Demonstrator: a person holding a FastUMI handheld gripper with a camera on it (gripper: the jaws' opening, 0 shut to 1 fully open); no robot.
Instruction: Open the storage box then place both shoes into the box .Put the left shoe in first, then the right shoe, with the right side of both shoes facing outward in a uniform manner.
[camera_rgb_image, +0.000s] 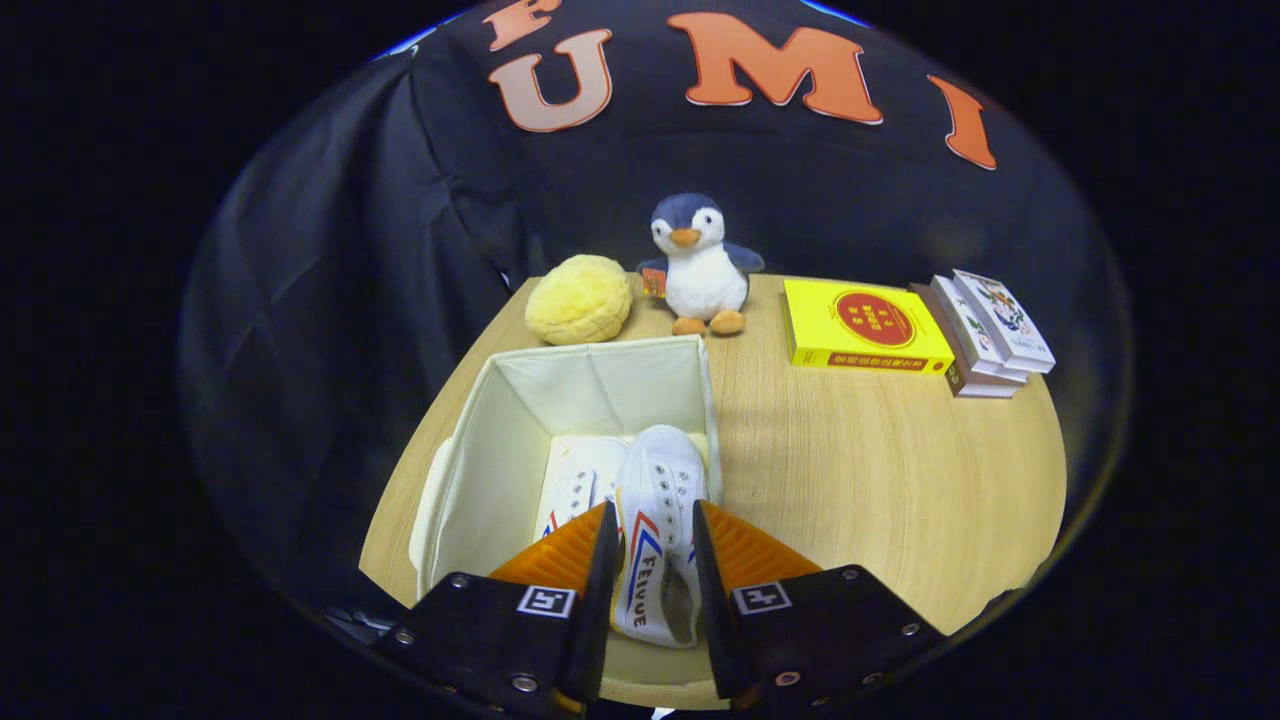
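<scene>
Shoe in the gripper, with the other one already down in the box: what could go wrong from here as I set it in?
The gripper is shut on the second shoe, held above the first shoe inside the storage box.
1. Released now, it may land on the first shoe rather than beside it.
2. It hangs close to the box's right wall; the fabric wall could catch the shoe or finger.
3. It may roll on landing, so the sides no longer match.
</scene>
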